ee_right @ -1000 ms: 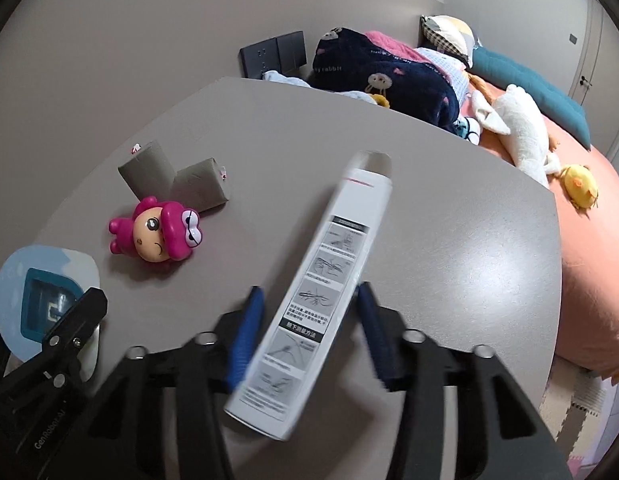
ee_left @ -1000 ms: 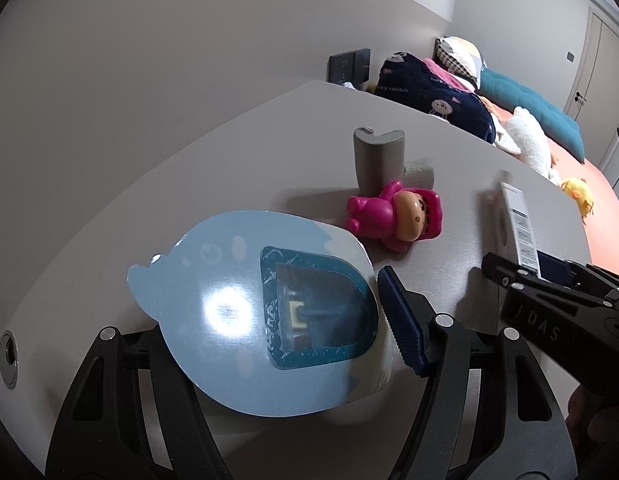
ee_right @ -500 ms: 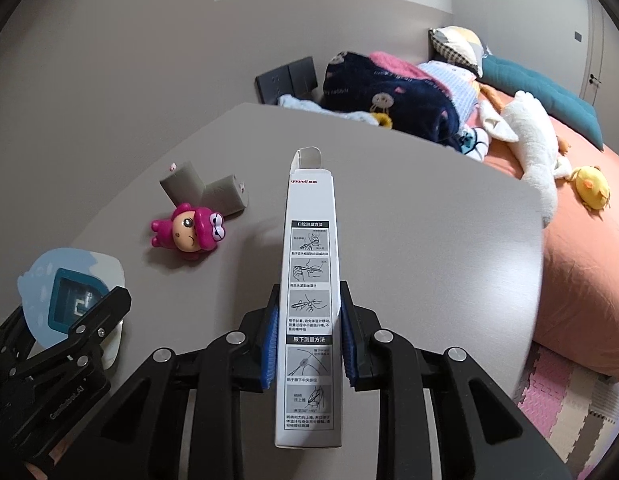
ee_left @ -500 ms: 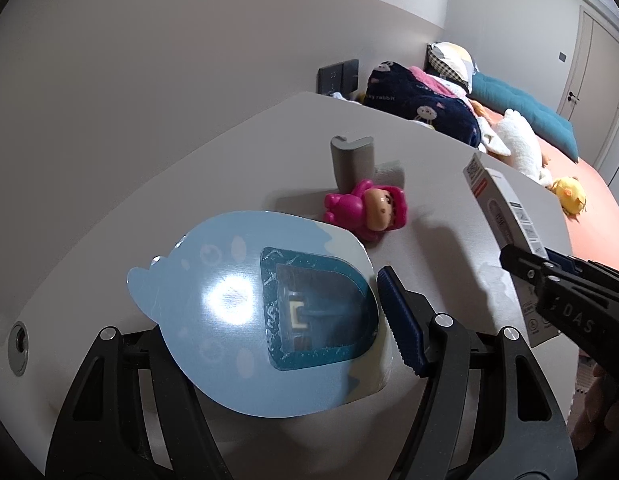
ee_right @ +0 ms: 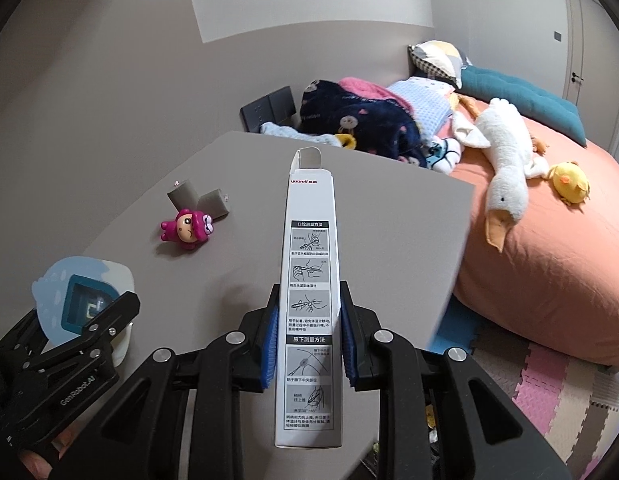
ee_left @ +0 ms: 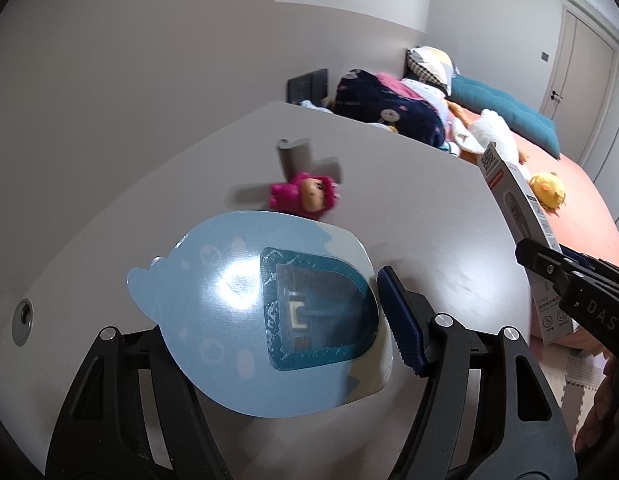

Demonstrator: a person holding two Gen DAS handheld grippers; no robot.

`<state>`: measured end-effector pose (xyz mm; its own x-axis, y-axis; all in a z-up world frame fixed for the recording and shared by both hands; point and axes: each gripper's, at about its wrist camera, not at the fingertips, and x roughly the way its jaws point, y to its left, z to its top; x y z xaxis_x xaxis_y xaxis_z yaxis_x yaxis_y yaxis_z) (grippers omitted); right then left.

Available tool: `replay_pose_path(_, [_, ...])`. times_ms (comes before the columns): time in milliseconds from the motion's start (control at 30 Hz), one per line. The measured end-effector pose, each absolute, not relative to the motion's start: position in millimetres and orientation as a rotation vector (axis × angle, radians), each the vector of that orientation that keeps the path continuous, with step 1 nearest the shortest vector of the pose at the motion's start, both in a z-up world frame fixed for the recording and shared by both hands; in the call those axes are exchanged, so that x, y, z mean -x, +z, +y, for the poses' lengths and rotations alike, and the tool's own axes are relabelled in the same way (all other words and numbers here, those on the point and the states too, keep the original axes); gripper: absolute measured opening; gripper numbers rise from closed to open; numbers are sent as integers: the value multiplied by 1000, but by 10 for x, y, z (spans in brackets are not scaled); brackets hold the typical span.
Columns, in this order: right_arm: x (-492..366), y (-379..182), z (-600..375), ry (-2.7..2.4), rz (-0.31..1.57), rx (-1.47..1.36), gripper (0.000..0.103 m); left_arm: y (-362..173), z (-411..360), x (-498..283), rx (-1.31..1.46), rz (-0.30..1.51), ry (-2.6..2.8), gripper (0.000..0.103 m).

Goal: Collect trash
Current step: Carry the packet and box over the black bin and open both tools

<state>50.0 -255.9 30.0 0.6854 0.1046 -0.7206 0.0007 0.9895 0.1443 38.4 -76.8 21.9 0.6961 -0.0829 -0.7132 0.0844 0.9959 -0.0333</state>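
Both tongs are loaded: the right tongs (ee_right: 307, 350) are clenched on a long white thermometer box (ee_right: 311, 280), blue pads pressing its two narrow sides about midway along, with the opened flap end pointing away over the grey table (ee_right: 389, 220). The left tongs (ee_left: 269, 320) carry a flat blue blister-card package (ee_left: 265, 312), which lies across the jaw gap with the right blue pad at its edge; the left pad is hidden under the card, so the grip looks real but its firmness cannot be judged. Both pieces of trash are in the air above the table, near its front edge. A pink toy figure (ee_right: 185, 229) and grey corner guards (ee_right: 199, 198) sit further back, well apart from either load, and no bin shows in either view. The likeliest trouble is the card: it is thin, glossy and held at its edges, so it could buckle and slide out during a quick swing. The box is long and pinched only at mid-length, so a knock of its far end on the table or the other tongs could pivot it loose.
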Motion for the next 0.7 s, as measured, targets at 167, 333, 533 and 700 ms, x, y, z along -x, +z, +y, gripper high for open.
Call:
replay_pose_path(167, [-242,330,-2726,48,804,-146,27,265,-993,-238,-11,791,-125,68])
replay_pose_path(333, [-18,346,-2913,26,797,-161,28,309,-1201,-130,-27,785,-158,68])
replay_pose_path(533, [221,382,-3163,-9,783,-181,28,325,-1449,3,-46,783,-203,68])
replay_pose_path(700, [420,445,-3364,-40,760,-192,28,332,-1661,113,-60,783,-240,68])
